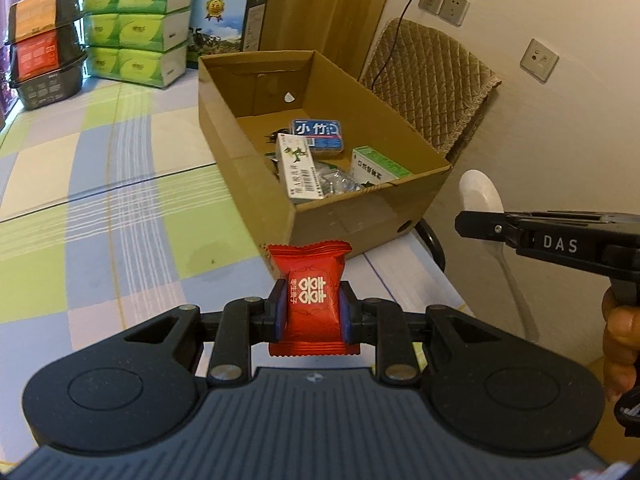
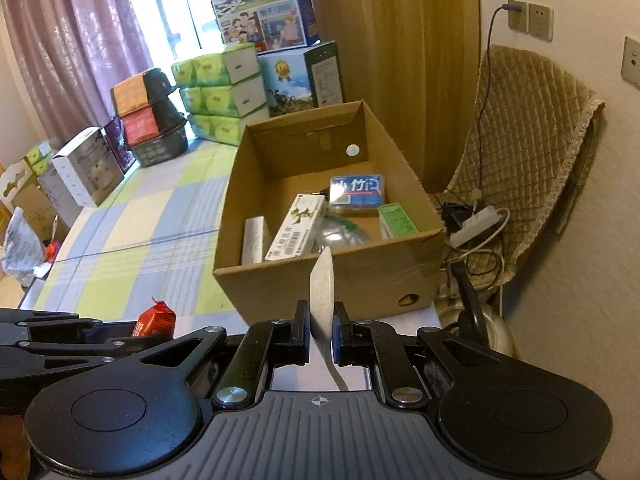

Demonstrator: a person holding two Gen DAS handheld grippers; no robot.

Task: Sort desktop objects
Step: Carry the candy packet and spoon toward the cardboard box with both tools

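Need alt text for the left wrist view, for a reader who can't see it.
The left gripper is shut on a red candy packet, short of an open cardboard box holding small packages on a checked tablecloth. At right, the right gripper holds a white spoon.

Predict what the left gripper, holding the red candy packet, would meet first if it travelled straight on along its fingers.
Most likely the near wall of the cardboard box, directly ahead of the left gripper and its red candy packet. Depth is unclear; if held higher, it could pass over the rim.
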